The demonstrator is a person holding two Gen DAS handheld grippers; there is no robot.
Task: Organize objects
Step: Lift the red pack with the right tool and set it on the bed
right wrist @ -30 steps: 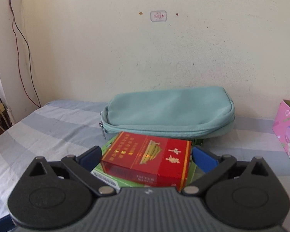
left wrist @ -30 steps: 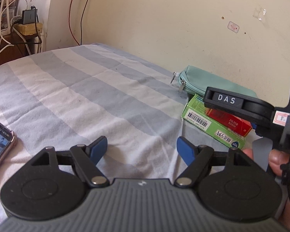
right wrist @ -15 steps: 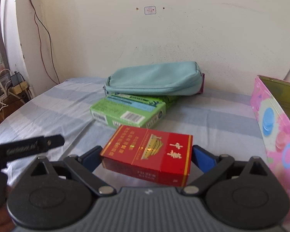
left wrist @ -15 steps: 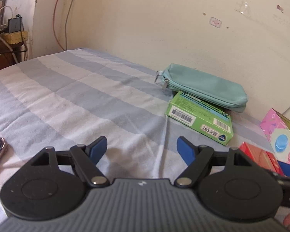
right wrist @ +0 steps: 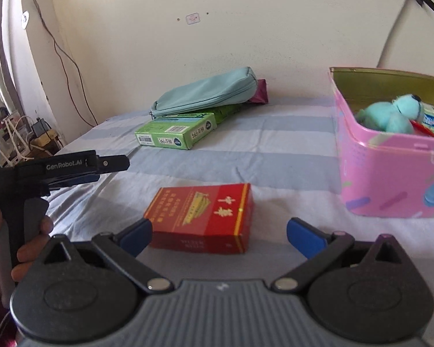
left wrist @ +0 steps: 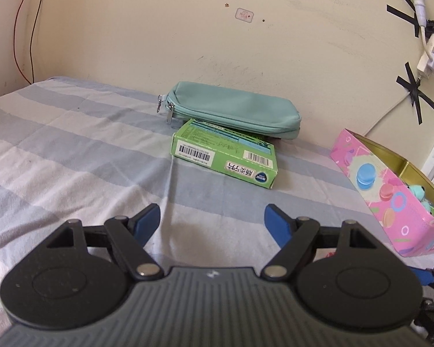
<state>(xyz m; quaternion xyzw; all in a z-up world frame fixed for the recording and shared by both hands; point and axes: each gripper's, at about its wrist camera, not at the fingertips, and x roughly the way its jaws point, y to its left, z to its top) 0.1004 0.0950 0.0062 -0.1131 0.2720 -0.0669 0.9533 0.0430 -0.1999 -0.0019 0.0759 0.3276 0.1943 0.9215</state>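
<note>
Two grippers hang over a striped sheet (left wrist: 72,156). The right gripper (right wrist: 218,235) has its jaws apart, the red pack (right wrist: 201,217) lying on the sheet between them, the left pad just beside it (contact unclear), the right pad clear. The left gripper (left wrist: 211,221) is spread on nothing. A green box (left wrist: 225,156) sits half under a teal pouch (left wrist: 231,110); the pink tin (right wrist: 390,179) holds a teal plush (right wrist: 390,114).
</note>
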